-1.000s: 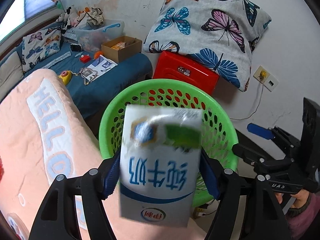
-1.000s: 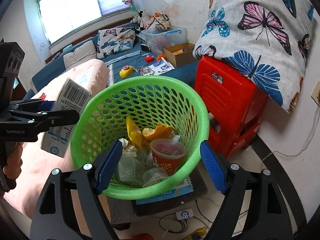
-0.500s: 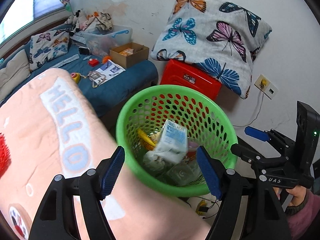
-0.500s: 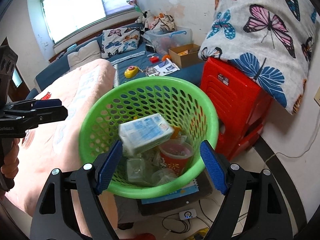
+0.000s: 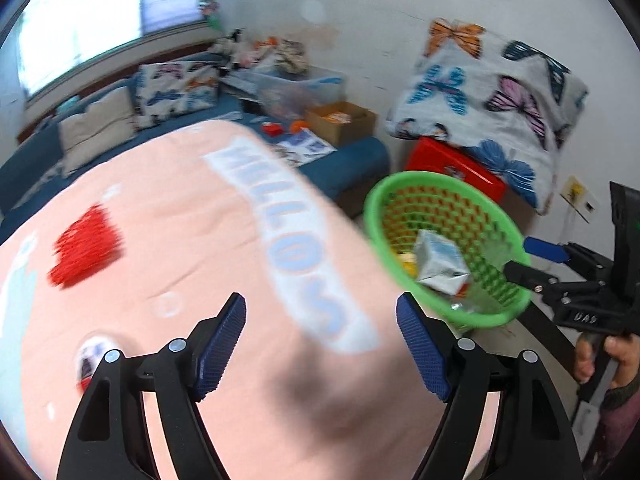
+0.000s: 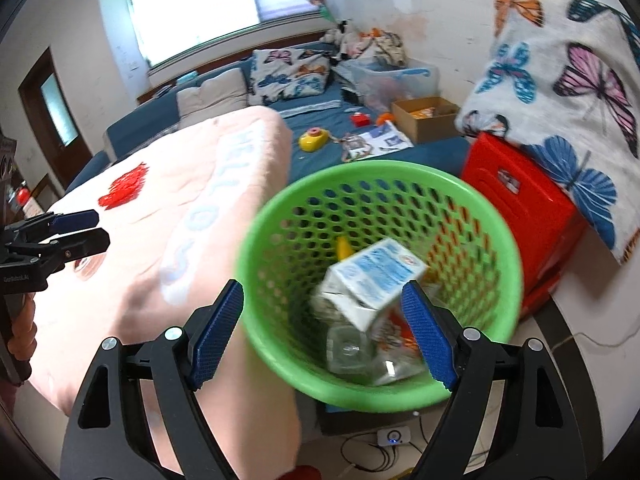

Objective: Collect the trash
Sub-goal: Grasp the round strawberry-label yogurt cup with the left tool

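Observation:
A white and blue milk carton [image 6: 370,282] lies on its side on top of other trash in the green perforated basket [image 6: 280,216]; it also shows in the left wrist view [image 5: 438,262] inside the basket [image 5: 400,184]. My left gripper [image 5: 320,346] is open and empty above the pink blanket [image 5: 180,248], left of the basket. My right gripper [image 6: 322,334] is open and empty, close over the basket's near rim. Clear plastic cups [image 6: 352,348] and orange peel lie under the carton.
A red plastic stool [image 6: 520,200] with a butterfly pillow [image 6: 560,72] stands right of the basket. A blue bed [image 6: 320,132] holds a cardboard box [image 6: 424,118], toys and papers. Cables and a small device [image 6: 394,436] lie on the floor.
The left gripper let go of the milk carton, which fell into the basket and settled on the trash. The left gripper then swung left over the pink blanket. The right gripper shifted slightly.

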`<state>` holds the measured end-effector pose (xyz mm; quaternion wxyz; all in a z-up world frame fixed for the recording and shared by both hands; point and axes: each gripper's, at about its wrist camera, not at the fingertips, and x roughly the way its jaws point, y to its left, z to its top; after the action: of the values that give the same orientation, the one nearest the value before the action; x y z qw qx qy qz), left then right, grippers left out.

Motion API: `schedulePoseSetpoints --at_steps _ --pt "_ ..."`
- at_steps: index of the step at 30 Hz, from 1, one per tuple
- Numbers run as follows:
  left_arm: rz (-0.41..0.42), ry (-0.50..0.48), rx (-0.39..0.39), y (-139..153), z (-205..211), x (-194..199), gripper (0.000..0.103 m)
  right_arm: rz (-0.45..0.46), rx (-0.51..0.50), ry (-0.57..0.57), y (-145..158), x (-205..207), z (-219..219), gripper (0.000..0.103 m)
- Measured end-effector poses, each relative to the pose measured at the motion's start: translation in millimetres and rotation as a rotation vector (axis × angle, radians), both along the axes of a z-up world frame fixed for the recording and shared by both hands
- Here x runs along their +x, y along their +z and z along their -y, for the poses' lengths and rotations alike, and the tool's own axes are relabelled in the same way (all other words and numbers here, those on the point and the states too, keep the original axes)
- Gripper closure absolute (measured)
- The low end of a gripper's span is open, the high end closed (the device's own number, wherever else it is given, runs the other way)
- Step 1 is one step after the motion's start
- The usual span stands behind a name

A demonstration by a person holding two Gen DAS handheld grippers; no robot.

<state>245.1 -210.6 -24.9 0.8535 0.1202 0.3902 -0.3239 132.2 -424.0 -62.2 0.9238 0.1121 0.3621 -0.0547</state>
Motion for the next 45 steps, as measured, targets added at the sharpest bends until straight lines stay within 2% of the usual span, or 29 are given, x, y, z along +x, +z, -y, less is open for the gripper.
schedulePoseSetpoints --at_steps 3,7,11,17,21,32,36,45 --pt "0.011 0.069 0.018 -2.2 -32.0 8.0 0.027 0.001 -0.009 0.040 2.4 10.7 -18.1 0.022" --pt "0.030 0.165 0.036 -5.5 -75.3 18.3 0.017 0.000 -0.019 0.086 4.7 23.5 -36.5 0.021" --pt "0.031 0.227 0.065 -14.7 -109.6 30.7 0.017 -0.002 -0.028 0.135 7.4 38.7 -56.2 0.021" --pt "-0.021 0.291 0.092 -38.0 -143.0 50.4 0.016 -0.005 -0.035 0.196 9.1 56.4 -83.2 0.021" --pt "-0.055 0.299 0.093 -51.7 -150.4 60.0 0.016 -0.012 -0.042 0.229 8.7 65.4 -98.6 0.021" --pt "-0.071 0.297 0.139 -72.6 -145.3 76.2 0.015 -0.032 -0.052 0.276 4.2 83.7 -123.0 0.020" --pt "-0.095 0.303 0.123 -77.6 -146.4 82.0 0.015 -0.037 -0.054 0.286 3.0 88.7 -126.9 0.020" --pt "-0.058 0.297 0.125 -80.3 -145.7 80.2 0.015 -0.050 -0.059 0.317 1.5 106.9 -137.6 0.020"
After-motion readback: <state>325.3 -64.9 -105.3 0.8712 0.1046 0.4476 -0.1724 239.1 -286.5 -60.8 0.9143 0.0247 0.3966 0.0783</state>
